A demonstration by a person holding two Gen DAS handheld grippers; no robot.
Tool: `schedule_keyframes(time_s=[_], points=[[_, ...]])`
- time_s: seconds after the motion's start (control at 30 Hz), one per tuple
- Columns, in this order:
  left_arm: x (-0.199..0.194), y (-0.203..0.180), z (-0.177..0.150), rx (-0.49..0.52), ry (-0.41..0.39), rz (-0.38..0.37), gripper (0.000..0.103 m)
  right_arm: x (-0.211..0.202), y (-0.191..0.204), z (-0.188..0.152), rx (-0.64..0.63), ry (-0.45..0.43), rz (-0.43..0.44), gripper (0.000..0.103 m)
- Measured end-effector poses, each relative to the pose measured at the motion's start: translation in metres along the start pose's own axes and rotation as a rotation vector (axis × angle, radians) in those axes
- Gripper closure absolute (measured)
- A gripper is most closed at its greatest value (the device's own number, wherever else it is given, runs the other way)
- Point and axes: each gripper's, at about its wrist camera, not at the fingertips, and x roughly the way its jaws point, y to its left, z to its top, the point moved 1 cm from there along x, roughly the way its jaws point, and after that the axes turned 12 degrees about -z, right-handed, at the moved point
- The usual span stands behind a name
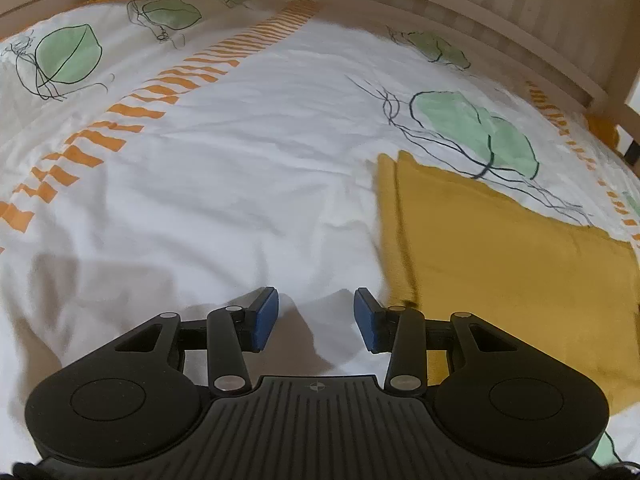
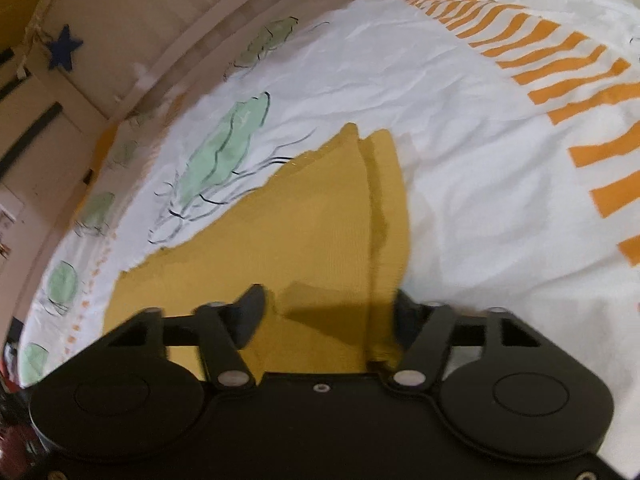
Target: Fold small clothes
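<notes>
A mustard-yellow folded cloth [image 1: 500,264] lies flat on a white bed cover [image 1: 240,168] printed with green leaves and orange stripes. In the left wrist view my left gripper [image 1: 316,300] hovers over bare white cover just left of the cloth's edge. It is open, and nothing sits between its blue pads [image 1: 266,320]. In the right wrist view the yellow cloth [image 2: 312,216] shows two layered edges running away from me. My right gripper [image 2: 330,300] stands open above its near part, the fingers [image 2: 252,312] blurred and apart with the cloth lying flat beneath them.
A pale wooden bed rail [image 1: 520,12] curves along the far side of the cover. In the right wrist view the same bed rail [image 2: 140,20] has a blue star [image 2: 64,48] hanging beside it. The white bed cover [image 2: 500,168] spreads right of the cloth.
</notes>
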Motion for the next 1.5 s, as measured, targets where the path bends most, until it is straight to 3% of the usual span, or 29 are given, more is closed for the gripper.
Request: schedule_keyframes(time_s=[0.07,0.1,0.13,0.4,0.83,1.17,1.5], points=[[0.001,0.003,0.0,0.006,-0.005,-0.008,0.062,-0.001,-0.003,0.001,0.005,0.009,0.001,0.064],[0.002,0.003,0.0,0.009,-0.005,-0.012,0.062,-0.002,-0.003,0.002,0.003,0.009,0.01,0.075],[0.004,0.004,-0.001,0.013,-0.005,-0.016,0.062,-0.004,0.0,0.003,-0.008,0.007,0.011,0.076],[0.008,0.012,-0.003,0.007,-0.009,-0.048,0.062,-0.018,0.046,0.009,-0.106,-0.019,-0.026,0.078],[0.013,0.016,-0.005,-0.004,0.007,-0.065,0.061,-0.02,0.149,0.008,-0.174,0.009,0.052,0.079],[0.014,0.016,-0.005,-0.003,0.009,-0.067,0.061,0.015,0.237,-0.019,-0.162,0.083,0.137,0.079],[0.012,0.018,-0.007,-0.005,0.0,-0.077,0.061,0.044,0.294,-0.056,-0.253,0.096,0.088,0.079]])
